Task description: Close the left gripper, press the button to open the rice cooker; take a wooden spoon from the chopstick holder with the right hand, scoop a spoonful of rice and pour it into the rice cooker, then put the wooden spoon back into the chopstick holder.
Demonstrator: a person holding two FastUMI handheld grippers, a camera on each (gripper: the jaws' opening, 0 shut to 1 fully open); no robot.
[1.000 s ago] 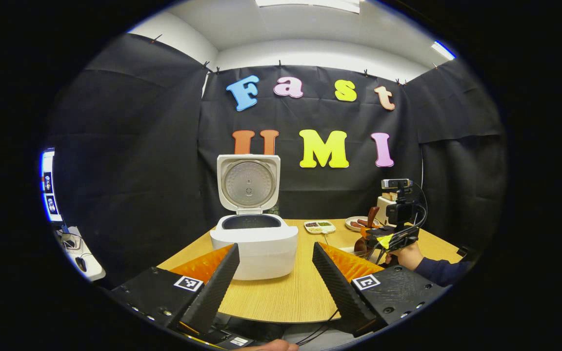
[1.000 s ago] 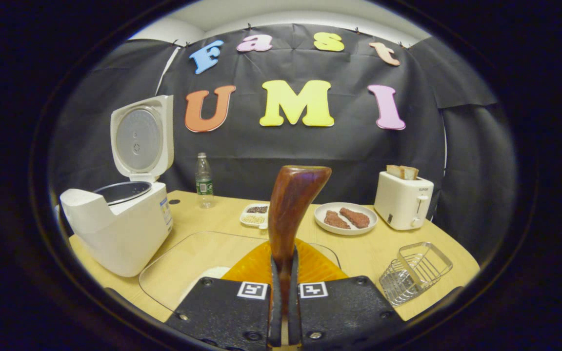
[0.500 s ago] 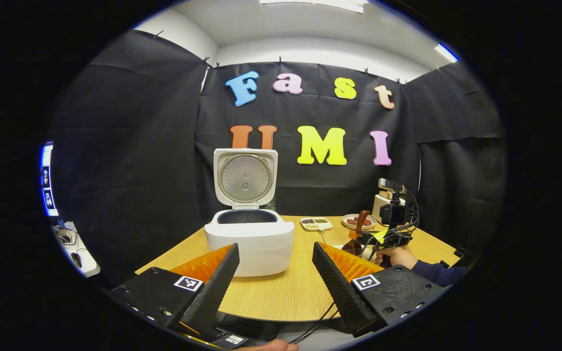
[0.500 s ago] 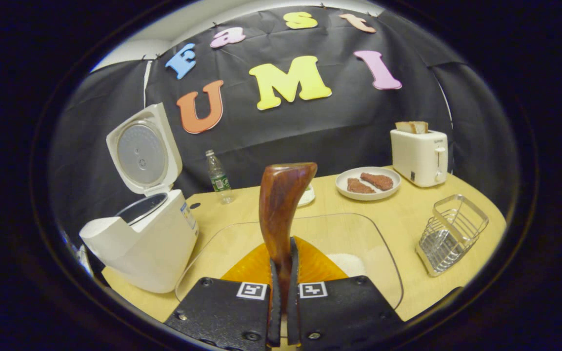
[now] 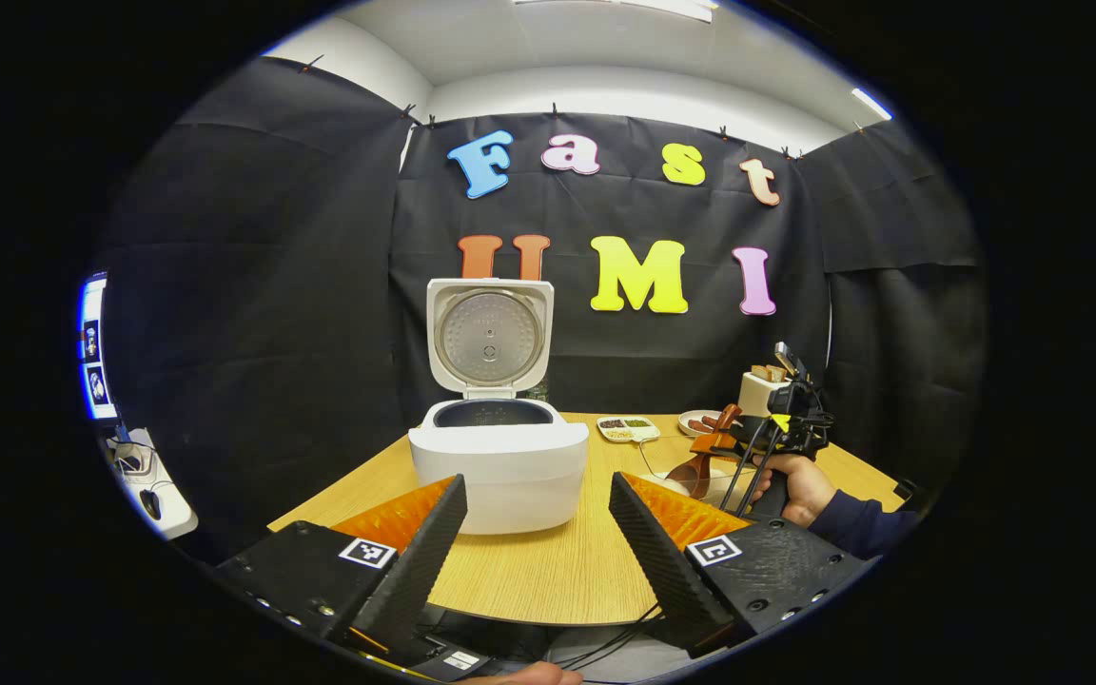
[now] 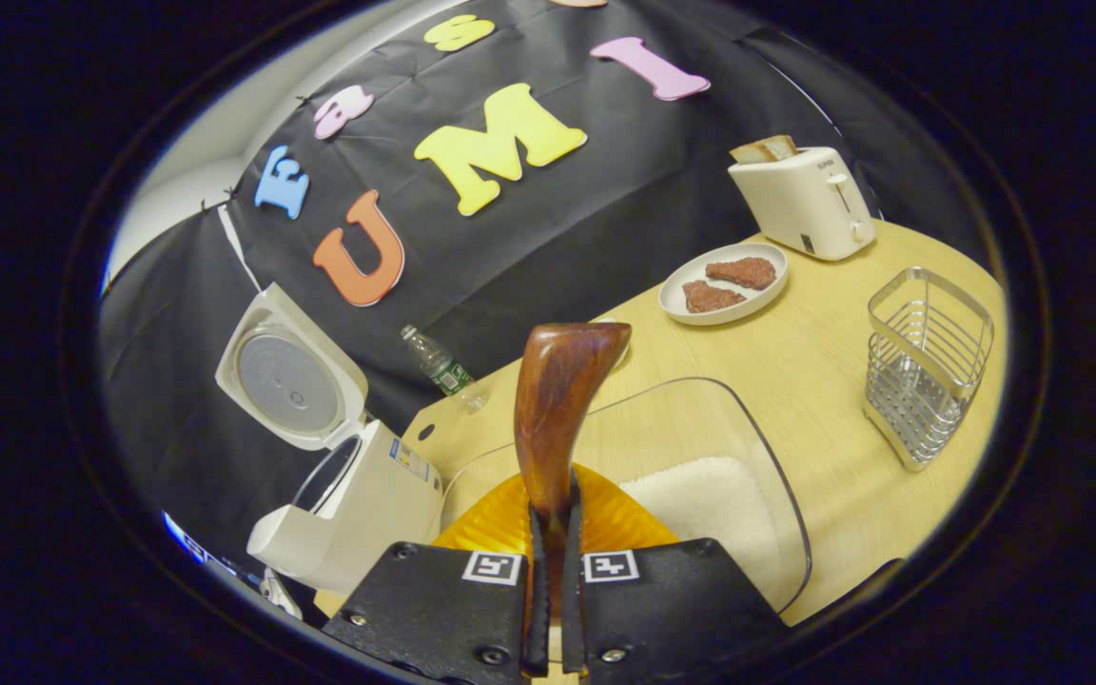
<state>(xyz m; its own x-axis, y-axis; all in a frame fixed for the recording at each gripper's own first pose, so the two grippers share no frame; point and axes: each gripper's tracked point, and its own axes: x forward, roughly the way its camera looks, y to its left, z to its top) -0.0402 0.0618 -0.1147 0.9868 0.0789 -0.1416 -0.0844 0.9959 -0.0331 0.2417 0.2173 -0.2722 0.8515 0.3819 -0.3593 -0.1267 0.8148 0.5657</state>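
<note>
**Spoon in hand, rice right below**

Your right gripper (image 6: 548, 609) has its two fingers pinched tight on the wooden spoon (image 6: 557, 419). You hold it by one end, so the rest sticks up and away from you. It is tilted over the clear rice tray (image 6: 776, 495), which sits just beside the rice cooker (image 6: 367, 504). That looks like the start of a scoop, since the white rice (image 6: 700, 504) lies right under the gripper.

Your left gripper (image 5: 534, 542) has its fingers spread wide and holds nothing. It waits back at the near edge of the table (image 5: 548, 580), facing the cooker. The lid (image 5: 489, 335) stands straight up, so the button job looks done.

The spoon is dark brown, smooth and shiny, with a curved, wide end. I cannot tell if any rice is on it.

The chopstick holder (image 6: 929, 366), a silver wire basket, stands on the table off to the right of the tray. The spoon should go back there last.
</note>
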